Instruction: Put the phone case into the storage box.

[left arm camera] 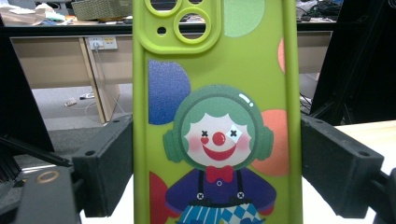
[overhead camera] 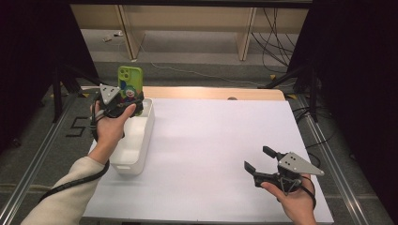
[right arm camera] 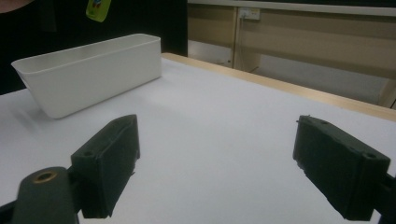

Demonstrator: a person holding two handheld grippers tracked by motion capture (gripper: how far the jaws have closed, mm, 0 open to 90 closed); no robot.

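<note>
The left gripper [overhead camera: 123, 107] is clamped on a green phone case [overhead camera: 129, 83] and holds it upright in the air over the far end of the white bin [overhead camera: 141, 140], at about ten o'clock on the table [overhead camera: 211, 154] in the high view. In the left gripper view the phone case [left arm camera: 215, 112] stands straight up between the two black jaws, which press against its long edges at three and nine o'clock, roughly at the height of the printed clown. The camera cut-outs sit at twelve o'clock, and the lower end of the case runs out of the picture at six.

The bin is a long white tub lying along the left edge of the white table top.

The right gripper [overhead camera: 260, 164] rests in the person's hand at about five o'clock on the table, well apart from the case and the bin. Its jaws stand wide apart with nothing between them. In the right gripper view [right arm camera: 215, 163] they frame bare white table, with the bin [right arm camera: 88, 74] off at ten o'clock and the case [right arm camera: 98, 9] at eleven o'clock near the top edge.
</note>
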